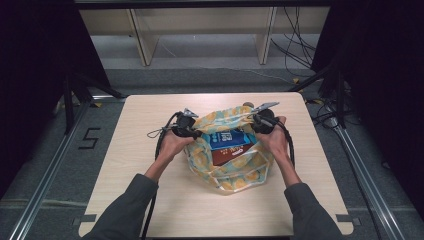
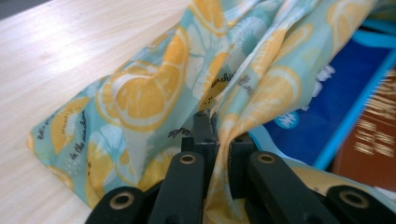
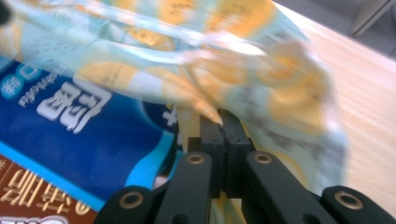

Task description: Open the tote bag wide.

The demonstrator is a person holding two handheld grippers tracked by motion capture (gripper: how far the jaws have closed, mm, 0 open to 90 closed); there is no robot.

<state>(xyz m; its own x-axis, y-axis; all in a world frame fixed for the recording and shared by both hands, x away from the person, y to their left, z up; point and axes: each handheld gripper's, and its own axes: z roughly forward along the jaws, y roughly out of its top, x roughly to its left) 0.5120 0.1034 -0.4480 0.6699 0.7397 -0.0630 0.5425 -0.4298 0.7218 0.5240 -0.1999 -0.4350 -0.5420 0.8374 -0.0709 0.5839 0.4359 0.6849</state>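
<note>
The fruit-print bag (image 1: pixel 227 155) lies mid-tabletop (image 1: pixel 150 200) with both packets already inside: a blue packet (image 1: pixel 229 140) on top and a brown packet (image 1: pixel 231 156) beneath it. What seems left is drawing the mouth closed. The left claw (image 2: pixel 215 135) is clenched on a pinch of the bag's cloth at one side of the rim, and the right claw (image 3: pixel 223 128) is clenched on the opposite side. The bag's long axis runs roughly away from the person, mouth apparently at the far end, though the folds blur this.
</note>
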